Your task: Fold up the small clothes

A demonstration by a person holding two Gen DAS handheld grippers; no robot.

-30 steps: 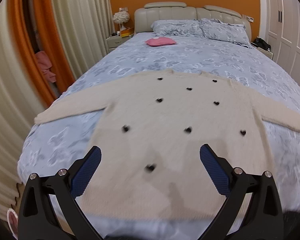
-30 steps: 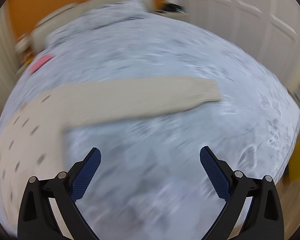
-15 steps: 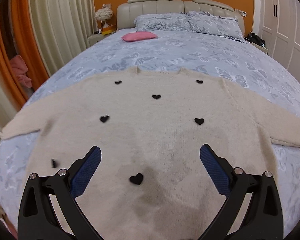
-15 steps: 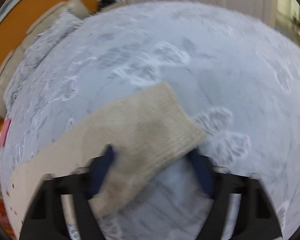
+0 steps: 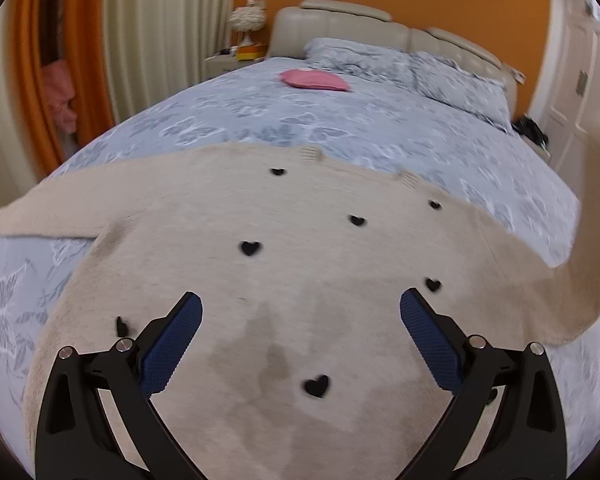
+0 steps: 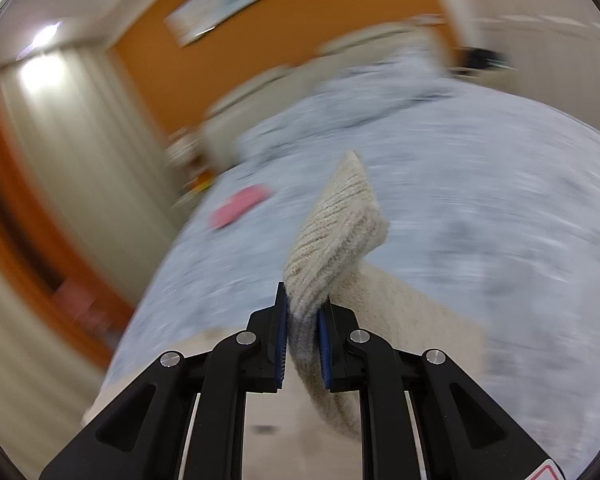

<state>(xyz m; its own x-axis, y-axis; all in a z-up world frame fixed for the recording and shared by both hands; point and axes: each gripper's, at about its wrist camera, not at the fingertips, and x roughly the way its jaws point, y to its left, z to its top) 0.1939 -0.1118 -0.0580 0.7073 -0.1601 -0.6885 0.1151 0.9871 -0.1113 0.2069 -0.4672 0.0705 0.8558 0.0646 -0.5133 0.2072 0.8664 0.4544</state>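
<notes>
A cream knitted sweater with small black hearts lies spread flat on the bed. Its left sleeve stretches out to the left. My left gripper is open and empty, hovering over the sweater's lower middle. My right gripper is shut on the ribbed cuff of the right sleeve and holds it lifted above the bed. In the left wrist view that raised sleeve rises at the right edge.
The bed has a blue-grey butterfly cover, two pillows and a pink cushion near the headboard. A nightstand with a lamp stands at the back left, curtains at left, white wardrobe doors at right.
My right gripper closed on the right sleeve's cuff and lifted it off the bed, swinging toward the sweater body. My left gripper moved in over the sweater and stayed open.
</notes>
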